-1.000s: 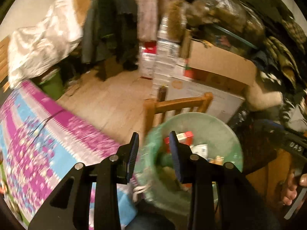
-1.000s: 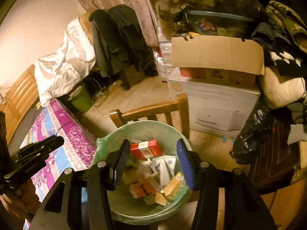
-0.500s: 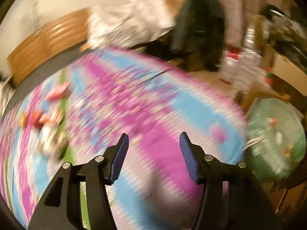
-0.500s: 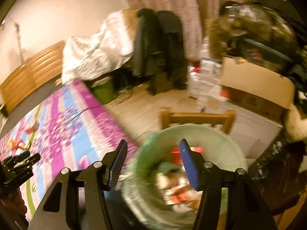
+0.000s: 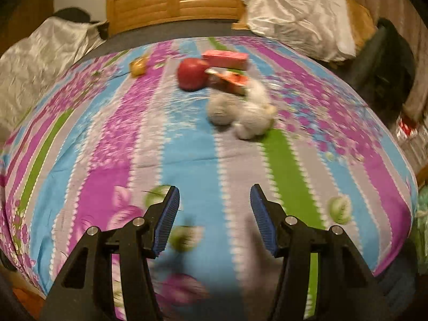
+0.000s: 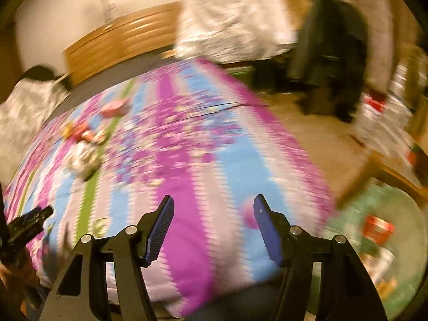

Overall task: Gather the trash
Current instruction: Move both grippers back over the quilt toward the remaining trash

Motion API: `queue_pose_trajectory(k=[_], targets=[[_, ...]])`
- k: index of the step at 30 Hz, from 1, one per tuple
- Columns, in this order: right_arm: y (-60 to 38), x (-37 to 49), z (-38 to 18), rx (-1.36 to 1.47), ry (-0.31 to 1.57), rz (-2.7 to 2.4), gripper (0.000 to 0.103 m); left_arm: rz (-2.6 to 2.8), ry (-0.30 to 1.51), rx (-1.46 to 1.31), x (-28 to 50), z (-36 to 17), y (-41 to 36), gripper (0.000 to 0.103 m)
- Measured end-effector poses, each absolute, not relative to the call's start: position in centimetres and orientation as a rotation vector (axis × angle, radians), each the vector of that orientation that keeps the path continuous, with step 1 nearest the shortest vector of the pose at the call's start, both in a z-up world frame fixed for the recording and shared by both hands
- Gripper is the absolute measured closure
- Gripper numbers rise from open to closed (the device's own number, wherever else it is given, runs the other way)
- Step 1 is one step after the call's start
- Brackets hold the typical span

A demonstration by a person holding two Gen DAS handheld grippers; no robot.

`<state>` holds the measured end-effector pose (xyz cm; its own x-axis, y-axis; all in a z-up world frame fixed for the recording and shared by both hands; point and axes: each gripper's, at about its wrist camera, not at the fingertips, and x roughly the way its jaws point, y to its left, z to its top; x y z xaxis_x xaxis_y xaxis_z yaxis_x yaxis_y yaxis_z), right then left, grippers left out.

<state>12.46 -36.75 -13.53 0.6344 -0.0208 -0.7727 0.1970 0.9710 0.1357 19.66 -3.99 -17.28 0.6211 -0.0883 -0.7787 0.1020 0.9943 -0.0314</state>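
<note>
A bed with a striped floral cover (image 5: 187, 139) fills the dim, warm-lit room. A wooden headboard (image 5: 176, 0) stands against the pale wall (image 6: 67, 13); beige floor (image 6: 321, 133) lies beside it.

Broad bare stretch of striped bedspread (image 5: 192, 144) ahead of the left gripper (image 5: 214, 219), red apple (image 5: 192, 73) and white crumpled wads (image 5: 240, 112) clustered beyond, bin (image 6: 374, 235) apparently at the bed's right edge, blurred
</note>
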Motion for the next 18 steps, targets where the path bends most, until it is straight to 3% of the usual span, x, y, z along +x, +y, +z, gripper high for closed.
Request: queue_pose_trajectory(k=[9, 18], targets=[[-26.1, 22.6, -15.7, 0.128, 0.901, 0.194, 0.040, -0.112, 0.865, -0.084, 25.1, -16.3, 1.1, 0.050], [-20.2, 26.7, -16.4, 0.115, 0.893, 0.359, 0.040, -0.081, 0.915, -0.152, 26.3, -18.8, 2.5, 0.050]])
